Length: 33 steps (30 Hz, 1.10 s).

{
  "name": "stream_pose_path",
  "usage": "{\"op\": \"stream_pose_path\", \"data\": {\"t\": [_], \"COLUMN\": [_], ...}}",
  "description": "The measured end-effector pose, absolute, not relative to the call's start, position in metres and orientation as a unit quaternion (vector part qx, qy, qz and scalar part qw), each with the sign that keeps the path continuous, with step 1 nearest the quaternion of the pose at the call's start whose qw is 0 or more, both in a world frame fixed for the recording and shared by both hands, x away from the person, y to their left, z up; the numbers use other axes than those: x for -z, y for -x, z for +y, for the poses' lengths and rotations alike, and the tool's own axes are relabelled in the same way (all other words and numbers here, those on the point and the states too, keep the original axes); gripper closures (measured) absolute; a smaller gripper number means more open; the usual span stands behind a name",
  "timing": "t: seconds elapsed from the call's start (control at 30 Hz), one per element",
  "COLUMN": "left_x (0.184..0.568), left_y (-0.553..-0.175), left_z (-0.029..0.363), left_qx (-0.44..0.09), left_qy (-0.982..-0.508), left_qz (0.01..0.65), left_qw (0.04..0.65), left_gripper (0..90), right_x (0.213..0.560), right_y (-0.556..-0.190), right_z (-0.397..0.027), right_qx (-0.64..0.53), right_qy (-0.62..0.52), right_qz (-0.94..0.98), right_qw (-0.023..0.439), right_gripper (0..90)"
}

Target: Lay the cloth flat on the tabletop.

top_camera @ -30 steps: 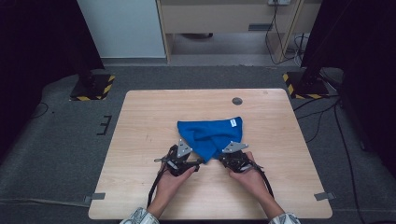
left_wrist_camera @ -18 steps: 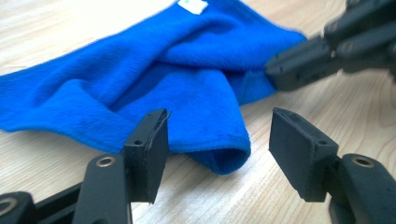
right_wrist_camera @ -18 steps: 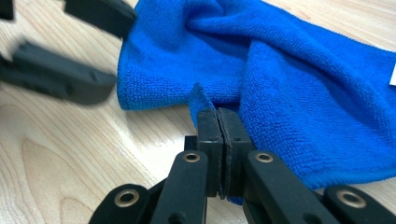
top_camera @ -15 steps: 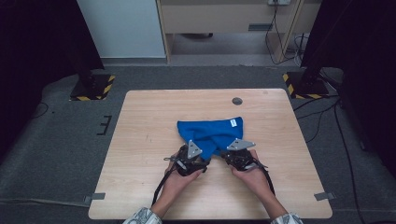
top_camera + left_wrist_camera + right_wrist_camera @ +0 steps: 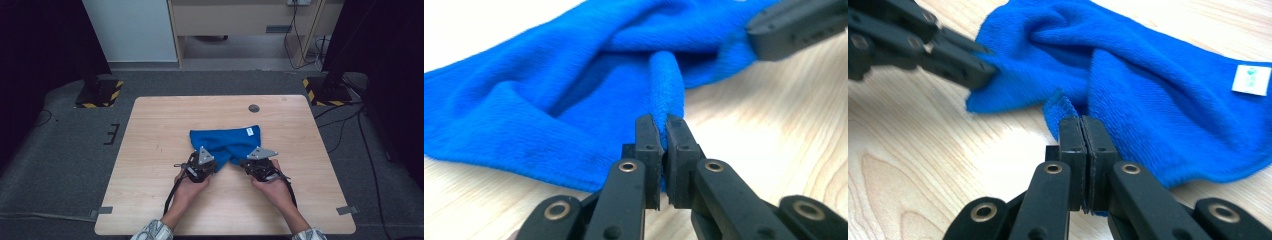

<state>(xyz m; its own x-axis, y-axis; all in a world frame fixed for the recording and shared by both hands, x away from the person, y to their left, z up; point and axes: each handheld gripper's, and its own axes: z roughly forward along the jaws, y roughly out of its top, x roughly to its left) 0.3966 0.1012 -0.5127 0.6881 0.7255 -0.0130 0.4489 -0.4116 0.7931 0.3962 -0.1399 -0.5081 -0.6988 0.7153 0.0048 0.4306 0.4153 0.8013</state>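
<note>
A crumpled blue cloth [image 5: 225, 142] with a white label [image 5: 249, 131] lies at the middle of the wooden table [image 5: 160, 130]. My left gripper [image 5: 212, 159] sits at its near left edge. Its jaws have just been closing, and in the left gripper view the left gripper [image 5: 663, 125] pinches a raised fold of the cloth [image 5: 549, 100]. My right gripper [image 5: 247, 162] is at the near right edge. In the right gripper view the right gripper [image 5: 1081, 125] is shut on a corner of the cloth [image 5: 1158, 100], whose label [image 5: 1250, 79] shows at the right.
A small dark round hole [image 5: 254, 108] sits near the table's far edge. Bare wood surrounds the cloth on all sides. Dark stands with striped bases [image 5: 100, 92] stand on the floor beyond the far corners.
The left gripper has shifted slightly right toward the cloth's near edge and now grips a fold. The right gripper and the cloth's shape look the same.
</note>
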Motion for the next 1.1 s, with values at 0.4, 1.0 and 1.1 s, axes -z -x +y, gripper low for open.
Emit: {"op": "stream_pose_path", "data": {"t": [0.4,1.0,1.1], "left_x": [0.503,0.506,0.511], "left_y": [-0.412,-0.437,-0.443], "left_z": [0.131,0.151,0.154], "left_qx": [-0.172,-0.164,-0.164], "left_qy": [-0.797,-0.786,-0.789], "left_qz": [0.392,0.422,0.427], "left_qw": [0.426,0.421,0.411], "left_gripper": [85.2,85.9,85.9], "right_x": [0.498,0.501,0.504], "right_y": [-0.400,-0.396,-0.395], "right_z": [-0.177,-0.228,-0.231], "right_qx": [-0.430,-0.414,-0.404], "right_qy": [-0.386,-0.444,-0.447], "right_qz": [0.796,0.769,0.772], "right_qw": [0.182,0.199,0.203], "right_gripper": [88.7,88.9,89.1]}}
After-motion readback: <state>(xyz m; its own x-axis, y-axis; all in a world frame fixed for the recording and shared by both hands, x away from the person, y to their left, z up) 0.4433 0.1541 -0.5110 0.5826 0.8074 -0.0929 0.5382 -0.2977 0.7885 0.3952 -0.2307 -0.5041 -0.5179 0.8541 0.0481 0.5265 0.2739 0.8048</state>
